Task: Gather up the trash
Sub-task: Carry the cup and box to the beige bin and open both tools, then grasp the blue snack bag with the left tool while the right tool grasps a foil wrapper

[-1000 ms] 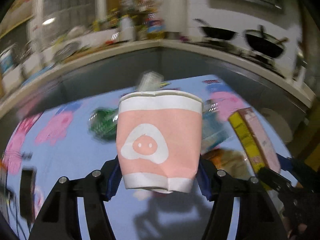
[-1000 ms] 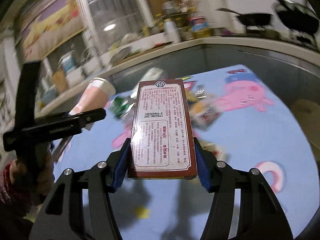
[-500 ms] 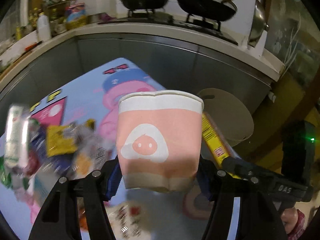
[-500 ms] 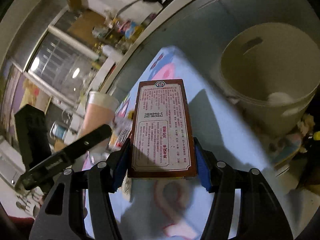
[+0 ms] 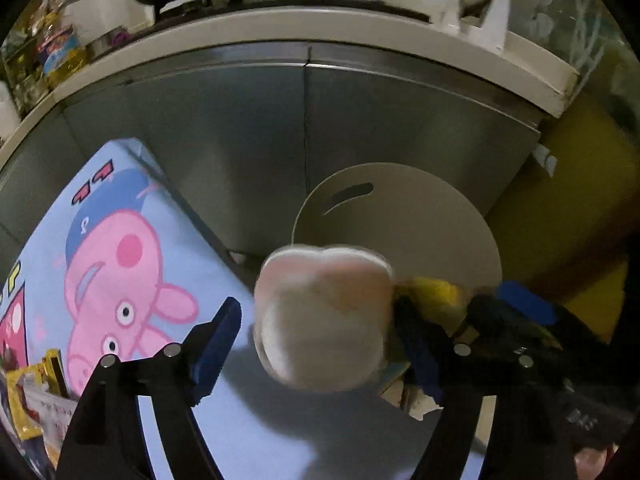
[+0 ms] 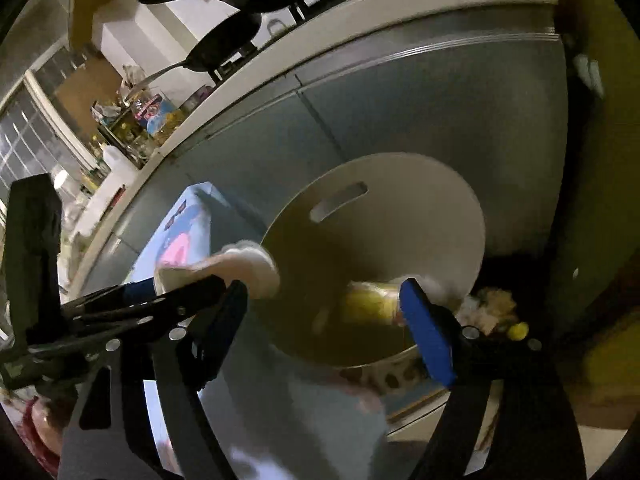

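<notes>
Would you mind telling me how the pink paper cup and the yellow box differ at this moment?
The paper cup is pink-white and rounded; the box shows a flat yellow side. The cup sits by the bin's near rim, while the box appears already down inside its mouth. Shared: both are blurred and look released, as the jaws of the left gripper and right gripper have just been opening.

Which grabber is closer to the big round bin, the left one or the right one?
Right. The right gripper hangs over the bin mouth, open. The left gripper, jaws just opening around the blurred pink cup, sits by the bin's near rim.
</notes>
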The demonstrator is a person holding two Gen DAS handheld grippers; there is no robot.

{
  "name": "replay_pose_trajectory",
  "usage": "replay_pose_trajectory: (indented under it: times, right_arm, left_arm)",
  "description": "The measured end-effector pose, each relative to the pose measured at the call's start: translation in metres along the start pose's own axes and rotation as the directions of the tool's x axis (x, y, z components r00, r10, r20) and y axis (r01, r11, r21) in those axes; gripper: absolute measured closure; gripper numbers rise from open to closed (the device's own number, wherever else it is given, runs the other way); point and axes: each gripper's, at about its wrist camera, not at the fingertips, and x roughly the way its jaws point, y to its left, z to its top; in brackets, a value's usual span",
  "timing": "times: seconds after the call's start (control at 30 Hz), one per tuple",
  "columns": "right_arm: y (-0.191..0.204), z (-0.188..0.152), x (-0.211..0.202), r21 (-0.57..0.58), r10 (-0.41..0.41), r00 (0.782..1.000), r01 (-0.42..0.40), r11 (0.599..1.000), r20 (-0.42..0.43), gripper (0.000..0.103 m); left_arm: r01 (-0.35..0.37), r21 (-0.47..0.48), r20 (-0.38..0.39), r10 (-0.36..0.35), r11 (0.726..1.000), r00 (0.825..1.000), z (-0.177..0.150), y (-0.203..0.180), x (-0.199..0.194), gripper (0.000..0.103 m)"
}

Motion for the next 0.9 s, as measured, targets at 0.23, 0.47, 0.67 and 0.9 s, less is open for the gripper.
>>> replay_pose_trajectory:
  times: [0.23, 0.47, 0.67, 0.9]
  right_arm:
    - [0.031, -0.012, -0.003, -0.161, -0.107, 0.993, 0.113, 0.981, 0.044, 0.025]
    - [0.053, -0.023, -0.008, -0.214, -0.100, 0.994, 0.108, 0.971, 0.048, 0.025]
    - [0.078, -0.028, -0.013, -0.252, -0.077, 0.996, 0.086, 0.964, 0.046, 0.025]
    - [0.122, -0.038, -0.010, -0.320, -0.045, 0.999, 0.051, 0.946, 0.029, 0.025]
  left_arm:
    - [-0.022, -0.026, 0.103, 0.024, 0.999, 0.994, -0.026, 0.027, -0.041, 0.025]
    - [-0.001, -0.136, 0.163, 0.024, 0.991, 0.986, -0.057, 0.077, -0.093, 0.025]
    - [-0.031, -0.217, 0.221, 0.080, 0.976, 0.972, -0.095, 0.127, -0.143, 0.025]
    - [-0.093, -0.357, 0.221, 0.181, 0.930, 0.958, -0.150, 0.201, -0.185, 0.026]
